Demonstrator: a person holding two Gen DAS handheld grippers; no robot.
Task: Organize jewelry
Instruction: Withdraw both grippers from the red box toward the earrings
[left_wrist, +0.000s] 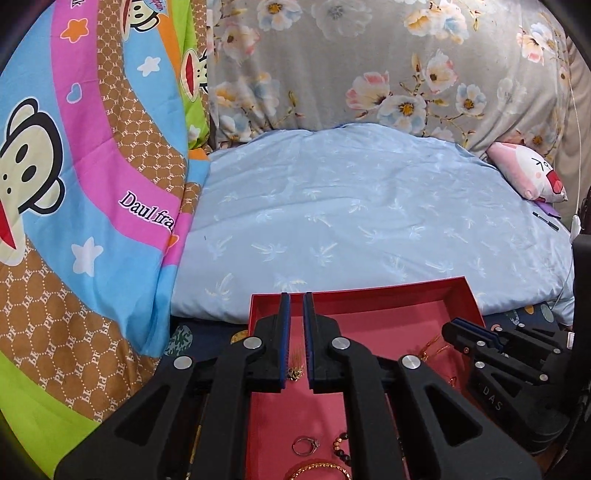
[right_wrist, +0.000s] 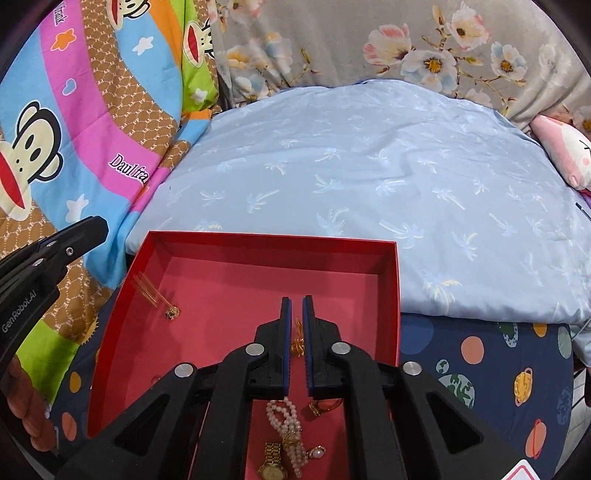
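Hovering over the red tray (right_wrist: 388, 291) on the bed, presumably to gather every piece in one place: left gripper (left_wrist: 296, 339) nearly clenched, thin gold chain (right_wrist: 147, 290) with pendant (right_wrist: 172, 313) dangling, blurred, from it; right gripper (right_wrist: 296, 343) narrowed around a gold piece (right_wrist: 297, 341), actual pinch impossible to tell. Inside: one pearl strand (right_wrist: 286, 428), one gold watch (right_wrist: 272, 466), one pearl ring (right_wrist: 317, 452), one gold ring (right_wrist: 322, 406).

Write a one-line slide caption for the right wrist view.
Right gripper hovers over a red box holding a pearl bracelet, gold watch and rings, jaws slightly parted around a gold chain.
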